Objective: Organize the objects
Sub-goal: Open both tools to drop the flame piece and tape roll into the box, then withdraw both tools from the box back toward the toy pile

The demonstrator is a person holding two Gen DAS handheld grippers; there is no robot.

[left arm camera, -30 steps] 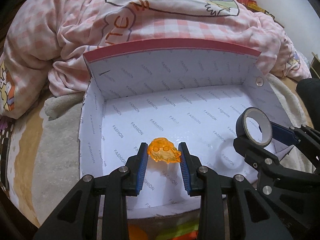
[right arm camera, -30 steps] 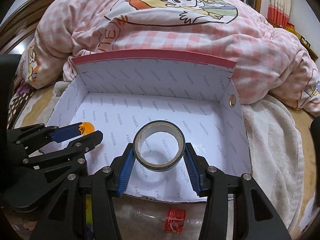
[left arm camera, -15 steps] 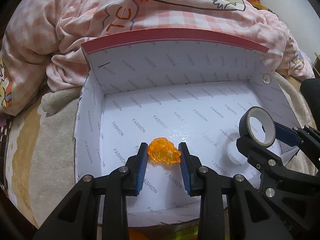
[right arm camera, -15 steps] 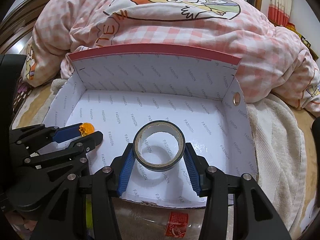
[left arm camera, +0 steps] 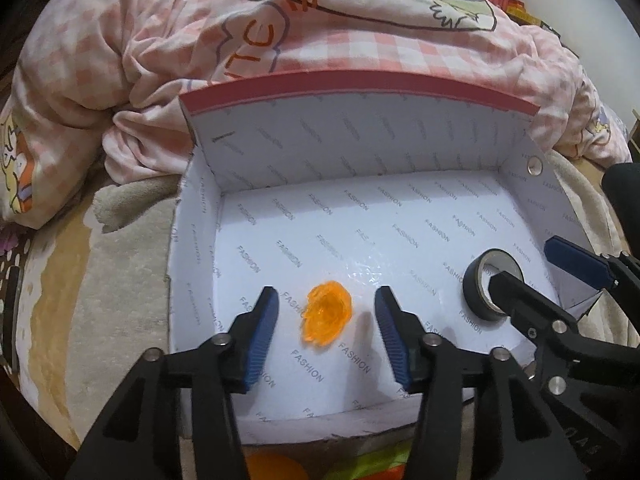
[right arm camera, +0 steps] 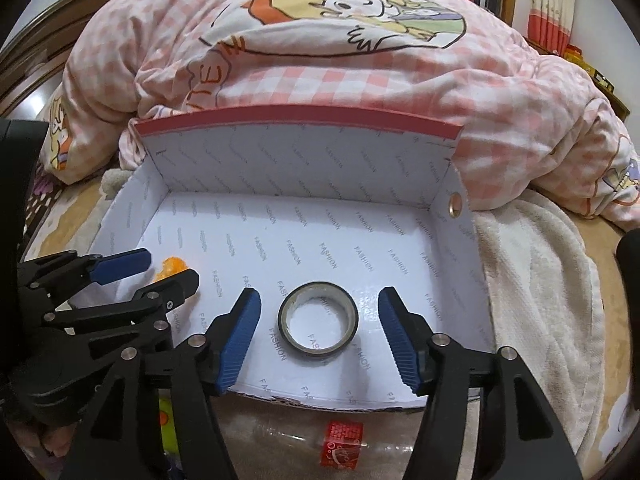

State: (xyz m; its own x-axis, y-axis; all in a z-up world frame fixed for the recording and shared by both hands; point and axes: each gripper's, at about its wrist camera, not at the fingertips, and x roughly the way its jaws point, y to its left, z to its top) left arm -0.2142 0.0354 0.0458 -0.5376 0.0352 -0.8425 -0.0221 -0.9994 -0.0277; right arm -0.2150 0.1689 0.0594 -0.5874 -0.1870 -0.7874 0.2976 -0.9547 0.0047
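Inside one box point(left arm camera: 208, 240) — one orange toy point(left arm camera: 327, 312), one tape roll point(right arm camera: 318, 322) — both grippers' jaws opening, gripping nothing.

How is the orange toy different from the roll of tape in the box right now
The orange toy is clear orange and lumpy; the roll of tape is a dark, hollow ring. The toy lies below the left gripper, the tape below the right gripper. Both rest loose on the box floor, jaws opening.

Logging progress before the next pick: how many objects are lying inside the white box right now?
2. An orange translucent piece lies near the box's front left; a black tape roll lies flat at front right. Gripper parts hide some floor, so something small could be missed.
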